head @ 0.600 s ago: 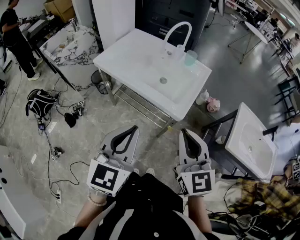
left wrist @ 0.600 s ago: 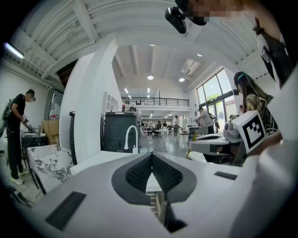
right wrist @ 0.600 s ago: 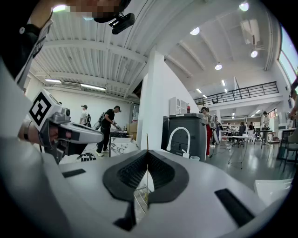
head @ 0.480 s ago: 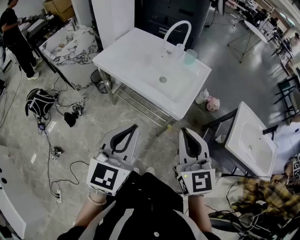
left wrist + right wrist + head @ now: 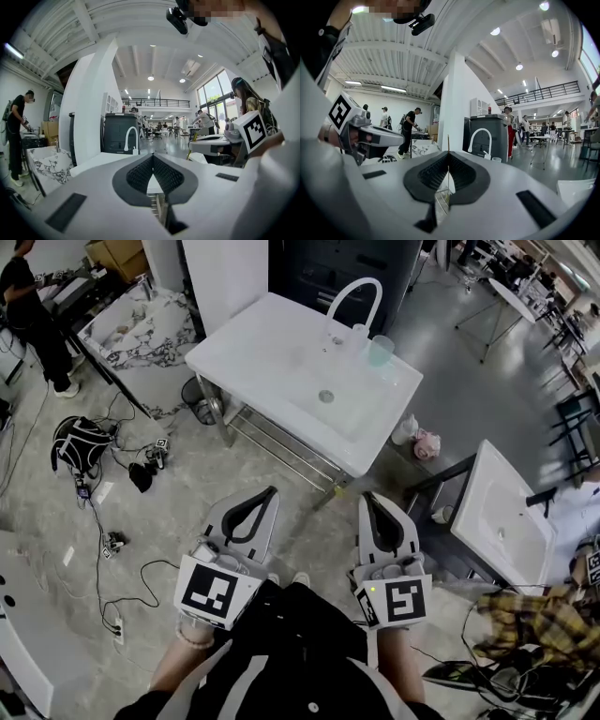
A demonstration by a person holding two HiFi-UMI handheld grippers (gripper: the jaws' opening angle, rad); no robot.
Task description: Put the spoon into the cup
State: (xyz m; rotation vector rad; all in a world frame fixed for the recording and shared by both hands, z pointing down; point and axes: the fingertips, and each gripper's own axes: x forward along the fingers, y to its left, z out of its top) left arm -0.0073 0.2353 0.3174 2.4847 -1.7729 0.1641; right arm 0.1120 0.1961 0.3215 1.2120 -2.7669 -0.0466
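A white sink table (image 5: 253, 357) with a curved white faucet (image 5: 354, 298) stands some way ahead of me on the floor. Beside the faucet stand a pale green cup (image 5: 381, 352) and a clear cup (image 5: 359, 337). No spoon can be made out in any view. My left gripper (image 5: 271, 491) and right gripper (image 5: 367, 497) are held side by side close to my body, far short of the table. The left gripper (image 5: 153, 156) has its jaws shut tip to tip with nothing between them. So does the right gripper (image 5: 448, 153), which looks toward the faucet (image 5: 480, 139).
A second white sink unit (image 5: 502, 521) stands at the right, a marble-topped table (image 5: 141, 329) at the upper left with a person (image 5: 28, 306) beside it. A black bag (image 5: 82, 444) and cables lie on the floor at left. A pink thing (image 5: 427, 448) lies by the table's leg.
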